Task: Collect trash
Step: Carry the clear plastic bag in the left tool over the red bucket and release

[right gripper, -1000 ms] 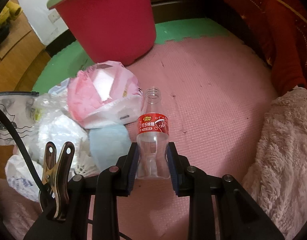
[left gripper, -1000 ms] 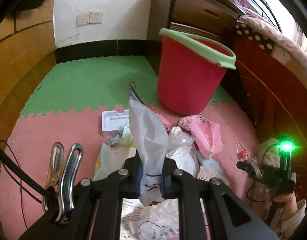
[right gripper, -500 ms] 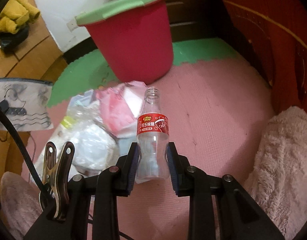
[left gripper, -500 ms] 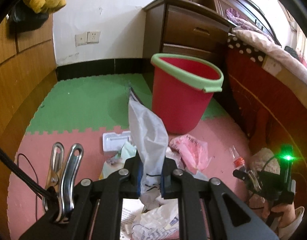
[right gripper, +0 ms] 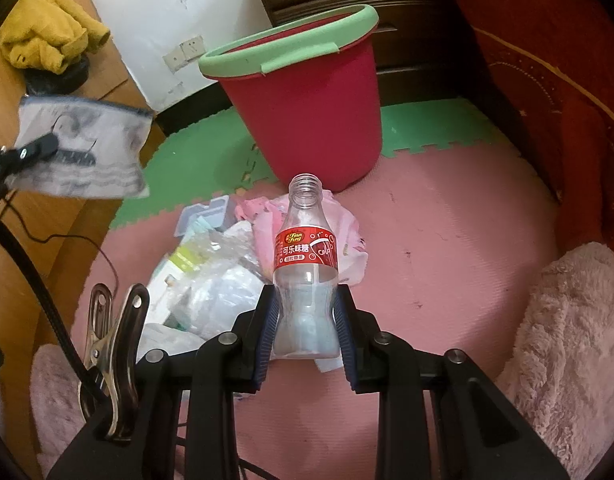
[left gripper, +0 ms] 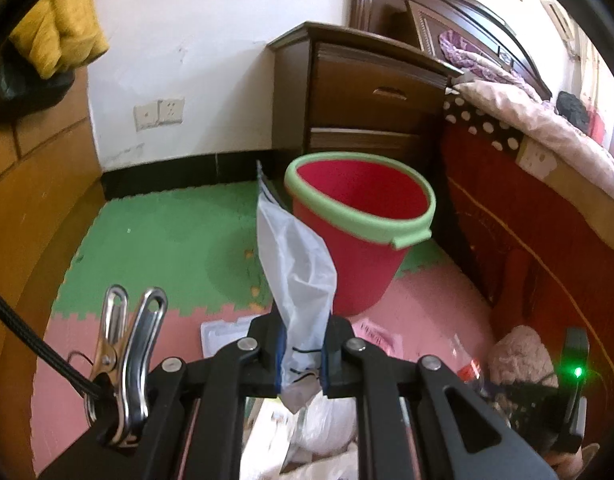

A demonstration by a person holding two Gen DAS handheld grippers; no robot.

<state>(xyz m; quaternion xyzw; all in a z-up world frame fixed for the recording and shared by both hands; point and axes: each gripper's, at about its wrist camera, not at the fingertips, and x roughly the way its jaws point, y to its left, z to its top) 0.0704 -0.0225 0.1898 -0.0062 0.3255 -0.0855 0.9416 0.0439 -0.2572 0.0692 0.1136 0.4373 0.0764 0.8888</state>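
My left gripper (left gripper: 303,354) is shut on a translucent plastic bag (left gripper: 295,264) that stands up between its pads, held above the floor. Beyond it stands a red bucket (left gripper: 363,256) with a green rim, its mouth open and nothing visible inside. My right gripper (right gripper: 306,334) is shut on an uncapped clear plastic bottle (right gripper: 306,256) with a red label, upright in the pads. The red bucket (right gripper: 311,108) stands ahead of the bottle. In the right wrist view the bag (right gripper: 83,152) hangs at the left from the left gripper.
A pile of trash (right gripper: 227,264) lies on the pink foam mat: clear wrappers, a pink bag, a white tray. A dark nightstand (left gripper: 371,96) and a bed (left gripper: 547,128) stand behind and right of the bucket. Fluffy pink slippers (right gripper: 563,344) sit at the right, a wooden wardrobe at the left.
Both grippers have risen with their loads. The bucket's inside now shows in the left wrist view, and the trash pile lies farther below in both views.
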